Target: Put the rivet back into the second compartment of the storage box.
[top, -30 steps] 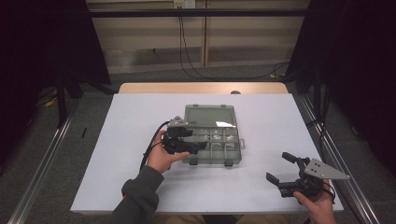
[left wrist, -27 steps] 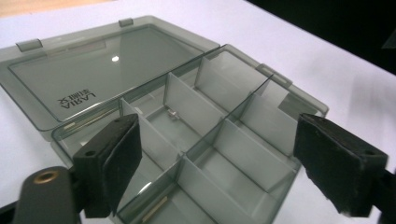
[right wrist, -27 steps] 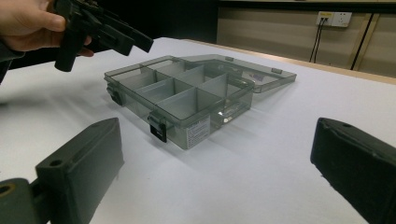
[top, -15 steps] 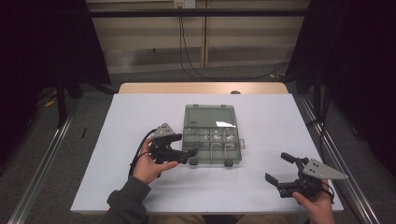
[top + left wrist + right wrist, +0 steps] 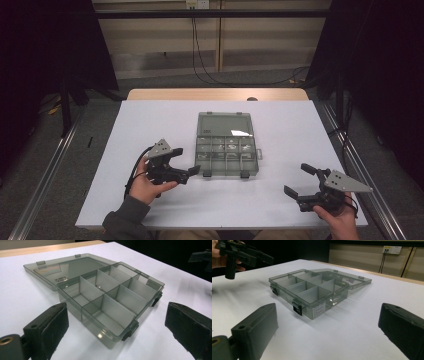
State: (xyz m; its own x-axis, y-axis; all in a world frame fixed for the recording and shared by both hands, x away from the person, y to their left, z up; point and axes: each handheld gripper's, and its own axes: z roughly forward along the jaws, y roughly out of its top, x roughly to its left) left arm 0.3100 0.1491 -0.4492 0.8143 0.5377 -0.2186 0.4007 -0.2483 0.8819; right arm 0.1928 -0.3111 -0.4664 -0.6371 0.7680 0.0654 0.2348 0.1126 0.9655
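Two open jaws beside organizer box (image 5: pixel 227 150)

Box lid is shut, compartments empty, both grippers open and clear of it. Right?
Not quite: the lid is open, laid flat behind the box, as the high view shows. The rest holds: compartments empty, left gripper and right gripper open and clear.

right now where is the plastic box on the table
In the high view the plastic box lies near the middle of the white table, lid flat open toward the far edge, just right of the left gripper and apart from its open jaws.
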